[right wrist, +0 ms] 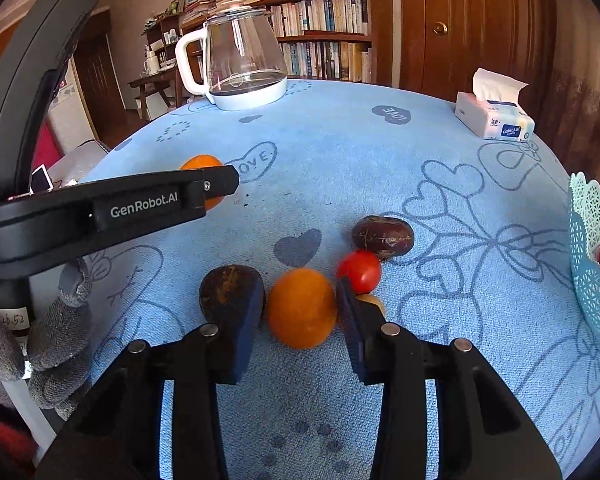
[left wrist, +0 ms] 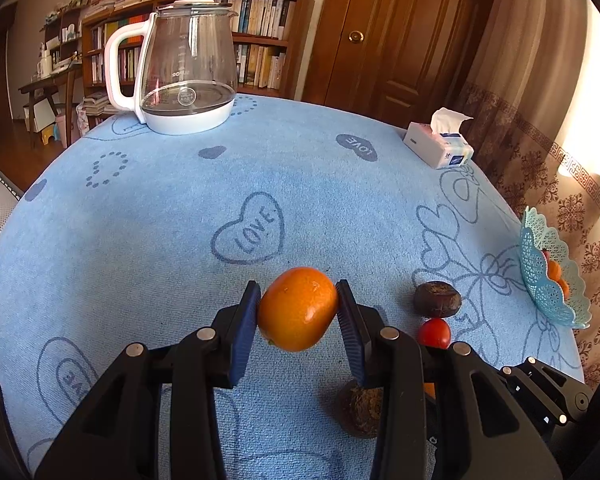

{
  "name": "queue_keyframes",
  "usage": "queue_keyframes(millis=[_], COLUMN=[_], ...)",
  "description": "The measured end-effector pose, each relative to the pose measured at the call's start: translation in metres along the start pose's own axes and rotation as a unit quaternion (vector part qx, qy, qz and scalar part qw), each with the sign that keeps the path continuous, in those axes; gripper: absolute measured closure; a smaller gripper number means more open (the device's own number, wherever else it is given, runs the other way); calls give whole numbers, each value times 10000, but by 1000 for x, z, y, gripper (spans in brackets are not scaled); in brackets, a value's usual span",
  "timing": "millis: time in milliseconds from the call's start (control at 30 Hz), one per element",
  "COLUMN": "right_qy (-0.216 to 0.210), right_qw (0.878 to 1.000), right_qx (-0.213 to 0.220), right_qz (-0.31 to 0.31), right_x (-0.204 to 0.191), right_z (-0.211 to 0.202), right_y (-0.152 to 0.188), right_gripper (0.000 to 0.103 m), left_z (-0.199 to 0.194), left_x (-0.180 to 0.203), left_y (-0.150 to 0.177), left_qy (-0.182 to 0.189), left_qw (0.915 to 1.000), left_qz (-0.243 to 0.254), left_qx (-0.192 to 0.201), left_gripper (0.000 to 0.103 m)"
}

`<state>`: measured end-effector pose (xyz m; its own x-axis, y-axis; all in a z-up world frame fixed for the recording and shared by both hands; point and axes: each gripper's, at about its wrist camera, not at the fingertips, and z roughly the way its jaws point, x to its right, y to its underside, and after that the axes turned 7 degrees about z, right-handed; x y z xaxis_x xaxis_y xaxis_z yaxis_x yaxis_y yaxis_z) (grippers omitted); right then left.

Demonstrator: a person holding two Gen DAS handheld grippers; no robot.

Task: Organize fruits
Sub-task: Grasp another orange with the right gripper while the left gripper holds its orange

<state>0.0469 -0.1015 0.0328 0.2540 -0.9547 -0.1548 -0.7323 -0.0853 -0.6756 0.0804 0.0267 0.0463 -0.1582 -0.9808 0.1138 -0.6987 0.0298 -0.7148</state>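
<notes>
Blue pads (right wrist: pixel 244 328) of right gripper (right wrist: pixel 300 308) clamped on an orange (right wrist: pixel 300 312) sitting on the cloth (right wrist: pixel 340 160), with a brown fruit (right wrist: pixel 224 292) and a cherry tomato (right wrist: pixel 360 270) crowding either side. Best lifted straight up, no dragging the neighbours. Left gripper (left wrist: pixel 298 308) clenched on another orange (left wrist: pixel 298 312), off the table. Then across to the teal basket (right wrist: pixel 588 240) at the right edge.

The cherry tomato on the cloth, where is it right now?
In the right wrist view the tomato lies right of centre on the blue cloth, touching a brown chestnut behind it, just beyond the right claw.
</notes>
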Motion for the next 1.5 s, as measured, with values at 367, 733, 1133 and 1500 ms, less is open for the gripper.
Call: queue_keyframes(millis=[367, 733, 1133, 1500], right_qy=[115, -161, -305, -207], right_qw=[9995, 9991, 9969, 9973], right_qx=[18, 37, -248, -484], right_qz=[-279, 397, 683, 510], right_x=[-7, 23, 31, 21], right_z=[-6, -46, -41, -27], right_y=[9, 30, 39, 40], right_gripper=[65, 67, 52, 49], left_z=[-1, -5, -5, -5], left_x=[-2, -1, 0, 1], left_y=[0, 0, 1, 1], left_qy=[3, 10, 27, 35], left_qw=[10000, 10000, 10000, 10000], left_qz=[-47, -60, -27, -9], left_qx=[30, 62, 54, 67], left_gripper=[64, 64, 64, 64])
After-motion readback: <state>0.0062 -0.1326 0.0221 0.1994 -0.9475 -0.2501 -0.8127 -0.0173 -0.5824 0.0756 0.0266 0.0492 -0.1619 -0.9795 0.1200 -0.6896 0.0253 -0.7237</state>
